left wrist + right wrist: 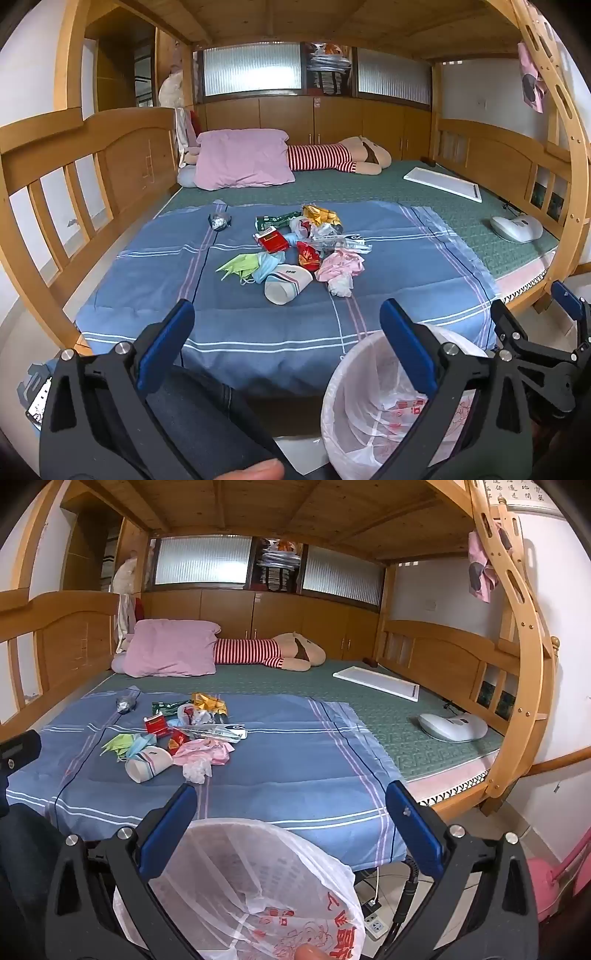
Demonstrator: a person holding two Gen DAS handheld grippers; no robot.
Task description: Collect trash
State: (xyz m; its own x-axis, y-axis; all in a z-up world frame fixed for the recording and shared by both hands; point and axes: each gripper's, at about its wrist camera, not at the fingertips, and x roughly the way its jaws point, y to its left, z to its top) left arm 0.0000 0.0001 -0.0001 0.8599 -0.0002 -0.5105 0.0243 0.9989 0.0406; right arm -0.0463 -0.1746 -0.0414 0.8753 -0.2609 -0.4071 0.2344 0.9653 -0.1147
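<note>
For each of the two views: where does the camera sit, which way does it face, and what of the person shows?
Left wrist: sits on the left tool, facing over the bed's trash pile; a fingertip and a trouser leg show.
Right wrist: sits on the right tool, above the lined bin, facing the same bed; a fingertip shows.
Shared: pile, bin, pink pillow, both tools open.

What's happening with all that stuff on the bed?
A person is about to tidy up. A pile of trash, with wrappers, masks and a paper cup, lies on the blue blanket. The left hand-held gripper and right hand-held gripper are both open and empty, short of the pile. A bag-lined trash bin waits below the bed's edge.
</note>
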